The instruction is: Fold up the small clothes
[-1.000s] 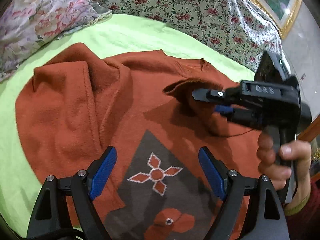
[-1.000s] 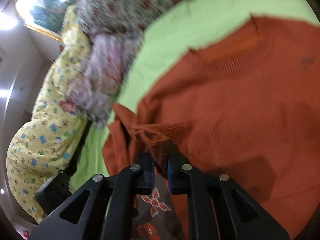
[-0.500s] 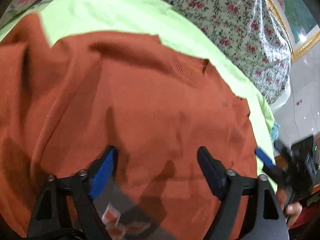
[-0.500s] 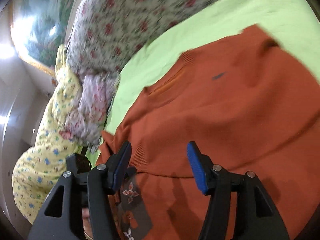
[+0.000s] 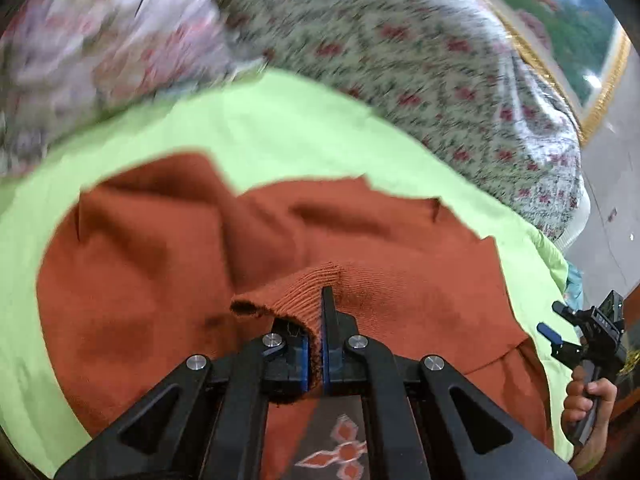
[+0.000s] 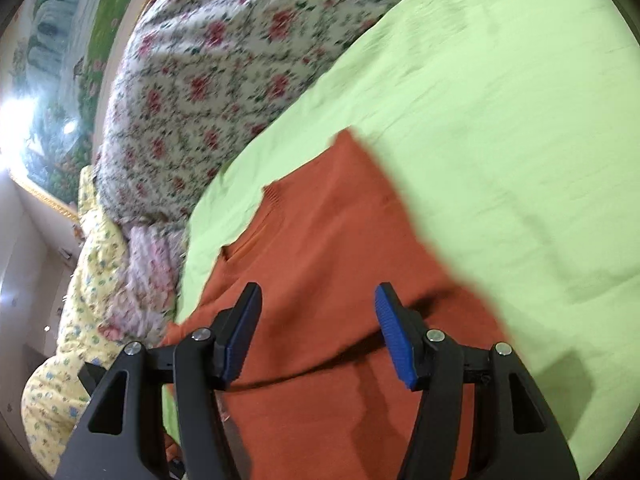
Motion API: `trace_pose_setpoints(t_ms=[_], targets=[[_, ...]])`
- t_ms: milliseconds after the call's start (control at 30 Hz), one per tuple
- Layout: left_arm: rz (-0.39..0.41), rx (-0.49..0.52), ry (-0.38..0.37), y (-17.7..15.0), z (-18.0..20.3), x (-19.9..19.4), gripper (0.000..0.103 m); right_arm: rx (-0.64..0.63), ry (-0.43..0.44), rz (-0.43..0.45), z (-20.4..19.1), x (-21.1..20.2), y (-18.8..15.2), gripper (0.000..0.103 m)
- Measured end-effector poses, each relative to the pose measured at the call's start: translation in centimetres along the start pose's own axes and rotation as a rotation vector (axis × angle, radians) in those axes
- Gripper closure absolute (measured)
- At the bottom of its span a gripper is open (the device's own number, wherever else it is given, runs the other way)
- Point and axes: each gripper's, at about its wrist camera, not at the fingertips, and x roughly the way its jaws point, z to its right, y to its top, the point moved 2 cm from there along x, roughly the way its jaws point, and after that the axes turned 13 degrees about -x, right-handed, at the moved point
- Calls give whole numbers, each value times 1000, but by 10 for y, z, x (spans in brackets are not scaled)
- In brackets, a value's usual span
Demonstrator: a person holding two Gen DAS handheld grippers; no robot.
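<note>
One sweater (image 5: 168, 280), rust-orange knit, lay spread on the lime-green bed sheet (image 5: 280, 136), rumpled, with folds bunched toward the left side in my left wrist view. Ribbed cuff (image 5: 296, 292) of one sleeve was pulled up off the body of the sweater. A grey panel with an orange-and-white diamond flower motif (image 5: 336, 452) showed at the bottom, partly behind my linkage. My left hand-held gripper (image 5: 315, 356) was clamped tight on that ribbed cuff, blue pads pressed together with knit between them. My right hand-held gripper (image 6: 316, 336) was spread wide, two blue pads (image 6: 394, 336) well apart, holding nothing, hovering above the sweater near its right edge; ribbed neckline (image 6: 272, 196) visible beyond it. The same right unit showed at the far right of the left view, my hand (image 5: 588, 400) wrapped around its handle. Behind the sheet: one floral quilt (image 6: 208, 80) with red roses, one pinkish floral bundle (image 5: 100, 48), one yellow printed blanket (image 6: 80, 292), one framed landscape painting (image 6: 52, 80). Background blurred.
</note>
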Motion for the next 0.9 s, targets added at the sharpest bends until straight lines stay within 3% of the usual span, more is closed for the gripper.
trace_pose_setpoints(t_ms=[133, 267, 433, 533, 600, 700, 767, 900], targets=[[-2, 38, 14, -7, 3, 7, 101, -40, -60, 2, 2, 9, 11, 41], [-6, 51, 18, -7, 7, 12, 101, -169, -203, -18, -1, 29, 33, 41], [-9, 66, 38, -12, -1, 7, 101, -322, -340, -145, 6, 87, 54, 41], [-13, 77, 43, -12, 2, 8, 101, -353, -327, -220, 12, 116, 55, 42], [-19, 88, 18, -11, 9, 7, 101, -403, -329, -239, 11, 121, 52, 94], [-33, 111, -20, -13, 23, 12, 101, -361, -326, -174, 18, 103, 66, 95], [-55, 124, 32, -15, 22, 26, 101, -331, -346, -134, 28, 93, 74, 95], [-108, 85, 89, -17, 2, 42, 98, -302, -352, -169, 42, 101, 68, 92]])
